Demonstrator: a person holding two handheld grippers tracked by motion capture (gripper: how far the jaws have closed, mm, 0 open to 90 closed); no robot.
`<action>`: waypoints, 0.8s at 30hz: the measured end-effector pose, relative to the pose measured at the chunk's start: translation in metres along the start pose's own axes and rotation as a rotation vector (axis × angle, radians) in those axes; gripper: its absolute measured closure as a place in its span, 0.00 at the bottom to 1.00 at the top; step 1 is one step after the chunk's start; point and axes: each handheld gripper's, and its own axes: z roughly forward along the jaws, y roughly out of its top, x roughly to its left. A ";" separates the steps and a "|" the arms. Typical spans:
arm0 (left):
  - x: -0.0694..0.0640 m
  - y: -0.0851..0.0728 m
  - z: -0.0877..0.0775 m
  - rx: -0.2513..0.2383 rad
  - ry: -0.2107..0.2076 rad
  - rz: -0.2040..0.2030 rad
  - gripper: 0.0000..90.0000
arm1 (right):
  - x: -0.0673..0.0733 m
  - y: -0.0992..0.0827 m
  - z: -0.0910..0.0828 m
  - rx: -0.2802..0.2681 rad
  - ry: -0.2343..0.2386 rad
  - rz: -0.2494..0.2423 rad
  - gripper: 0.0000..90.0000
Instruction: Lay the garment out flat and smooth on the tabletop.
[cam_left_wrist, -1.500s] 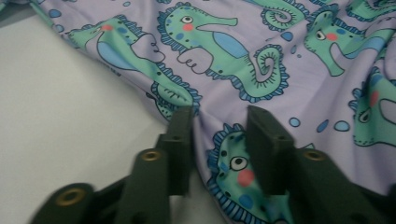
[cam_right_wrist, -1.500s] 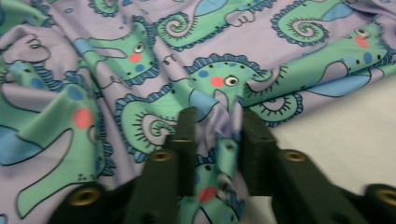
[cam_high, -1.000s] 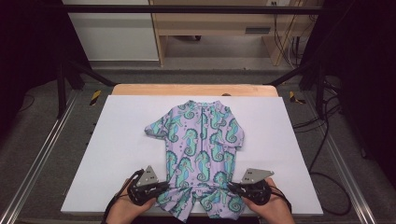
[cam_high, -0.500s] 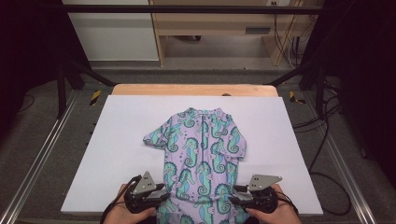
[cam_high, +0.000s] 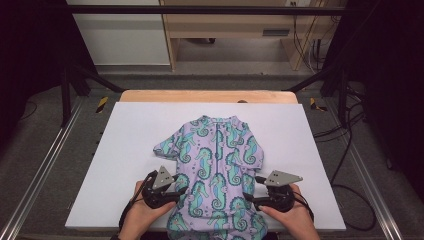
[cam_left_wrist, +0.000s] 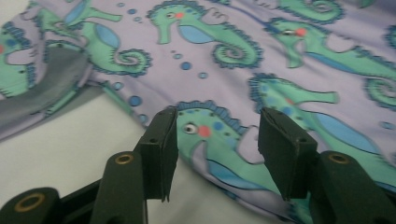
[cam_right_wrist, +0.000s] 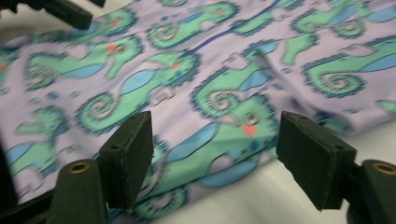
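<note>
While the high view shows the whole shirt (cam_high: 216, 170), gripper views show its edges.

A white sheet (cam_high: 130, 150) covers the table, whose wooden edge (cam_high: 200, 96) shows at the far side. Beyond it stands a wooden bench (cam_high: 225, 25) on grey floor. Cables (cam_high: 350, 145) trail at the right, and a black frame (cam_high: 70, 85) stands at the left.

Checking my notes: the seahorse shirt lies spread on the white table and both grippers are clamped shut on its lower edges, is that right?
Not quite. The seahorse shirt does lie spread on the white table, but the left gripper and right gripper have just been opening, jaws apart in both gripper views.
</note>
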 end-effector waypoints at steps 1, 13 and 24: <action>0.001 0.000 0.001 -0.004 0.008 -0.003 0.53 | -0.003 0.001 0.002 -0.008 -0.023 0.014 0.29; 0.003 -0.008 0.003 -0.039 0.034 -0.040 0.53 | -0.013 -0.001 0.008 -0.028 -0.141 0.054 0.20; 0.000 -0.007 0.008 0.014 0.040 -0.013 0.85 | -0.015 -0.002 0.005 -0.045 -0.177 0.066 0.28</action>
